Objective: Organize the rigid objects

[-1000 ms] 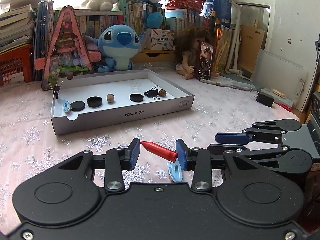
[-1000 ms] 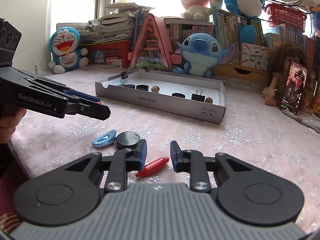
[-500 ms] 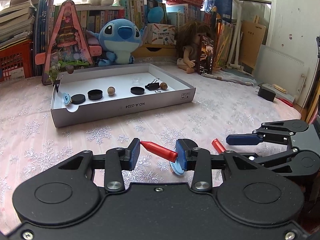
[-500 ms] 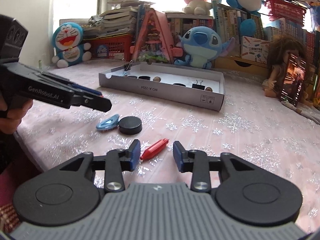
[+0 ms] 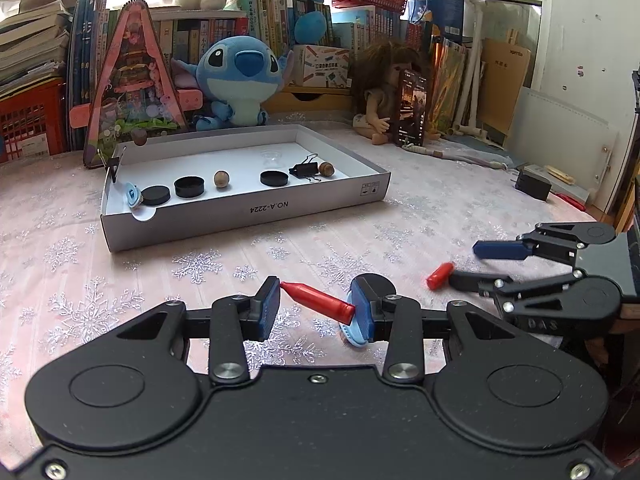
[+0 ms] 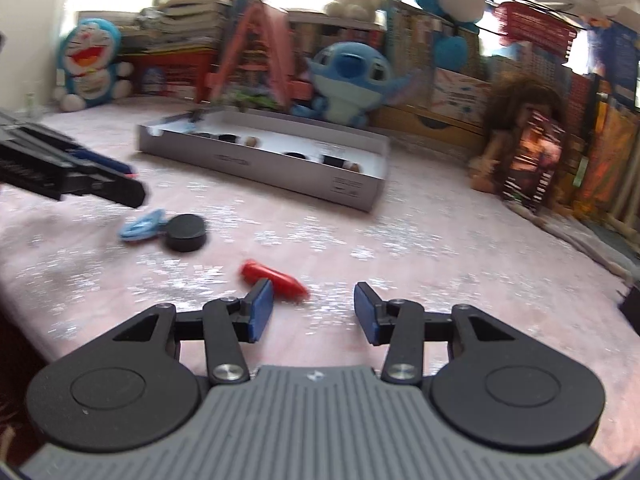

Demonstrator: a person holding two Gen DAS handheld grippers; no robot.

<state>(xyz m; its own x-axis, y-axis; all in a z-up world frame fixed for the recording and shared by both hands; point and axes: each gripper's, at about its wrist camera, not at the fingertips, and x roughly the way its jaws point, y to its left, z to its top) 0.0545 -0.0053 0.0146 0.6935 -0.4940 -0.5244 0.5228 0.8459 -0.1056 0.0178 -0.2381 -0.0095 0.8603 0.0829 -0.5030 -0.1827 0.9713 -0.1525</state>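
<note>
Nearest in the left wrist view, the left claw [image 5: 316, 306] is clamped on a red bullet-shaped piece [image 5: 318, 296], held crosswise end to end: its pointed tip meets the left pad and its flat base the right pad. That is a precarious hold, I judge; the piece looks like light, hard, smooth plastic, and a point pressed on a pad could skid out. A grip across its straight barrel would sit safer.

The right claw [image 6: 313, 312] has just been opening; its jaws now stand fairly wide with nothing between them. A second red piece [image 6: 276, 278] lies on the pink snowflake cloth just beyond its left pad, on the side nearer the white tray [image 5: 240, 220], tip pointing right. It should handle the same way: stiff, light, apt to roll, best pinched across the middle of its barrel.

Further toward the tray, a black disc [image 6: 186, 232] and a light blue clip [image 6: 142, 226] lie touching each other on the cloth, short of the tray's front wall. The disc looks rigid and low, so its rim is the place to take it.

Inside the tray a row is laid out already: blue clip, black discs, a wooden bead [image 5: 221, 179], another disc, a black binder clip [image 5: 306, 170] and a second bead. Behind the tray sits a blue plush toy [image 5: 240, 80].
</note>
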